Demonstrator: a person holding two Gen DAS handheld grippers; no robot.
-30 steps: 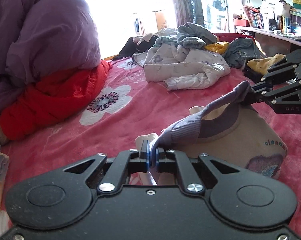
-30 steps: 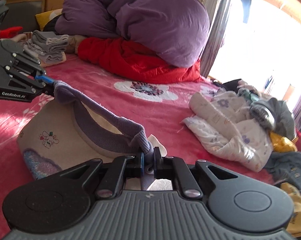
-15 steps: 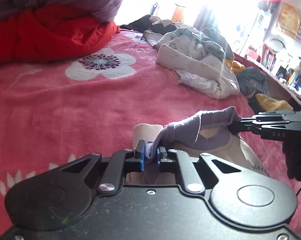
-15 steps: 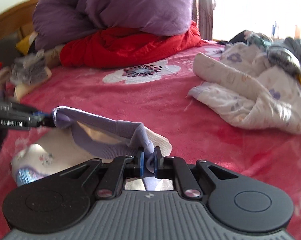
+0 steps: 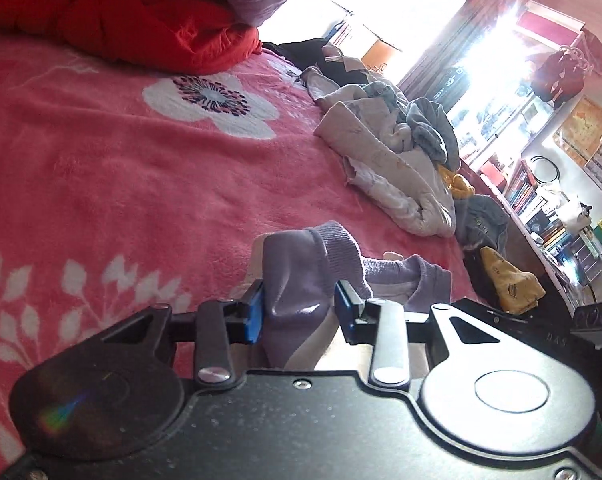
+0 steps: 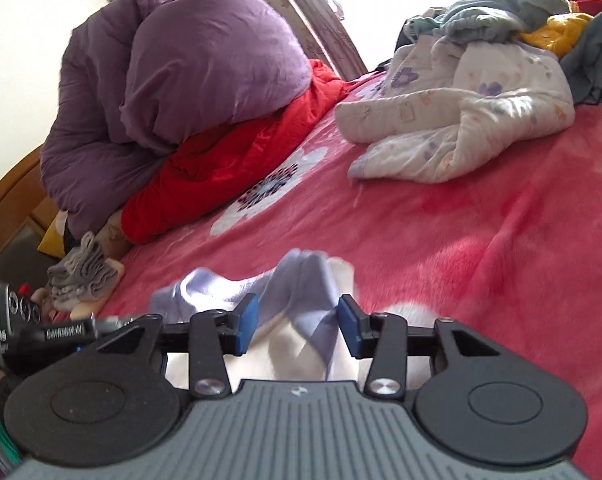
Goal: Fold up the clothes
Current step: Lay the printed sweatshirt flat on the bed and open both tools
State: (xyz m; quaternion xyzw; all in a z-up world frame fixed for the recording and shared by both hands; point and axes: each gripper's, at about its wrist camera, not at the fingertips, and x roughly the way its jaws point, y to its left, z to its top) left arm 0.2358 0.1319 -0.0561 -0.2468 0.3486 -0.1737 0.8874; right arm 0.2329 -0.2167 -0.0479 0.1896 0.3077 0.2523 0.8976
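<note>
Cream garment with lilac ribbed trim [image 5: 397, 276] lies low on the pink floral blanket [image 5: 121, 184], directly in front of both tools. A second ago each gripper was clamped on the lilac band and the band was stretched taut between them above the bed; now both have parted. Left gripper [image 5: 299, 312]: blue pads spread wide, a lilac fold [image 5: 297, 276] standing slack in the gap, apparently gripped by neither pad. Right gripper [image 6: 297, 322]: pads likewise wide, lilac and cream cloth [image 6: 301, 312] loose between them and slightly blurred. The band no longer spans from tool to tool; it has bunched and settled on the blanket. Judged from this, the pair has just let the garment go after laying its held edge down, which would fit the end of one fold; whether the fold sits square cannot be told, since most of the garment is hidden beneath the tool bodies. Beyond it, well apart, waits a heap of unfolded clothes [image 6: 461, 120], and a small grey folded stack [image 6: 81, 276] lies near the purple duvet [image 6: 189, 80].
</note>
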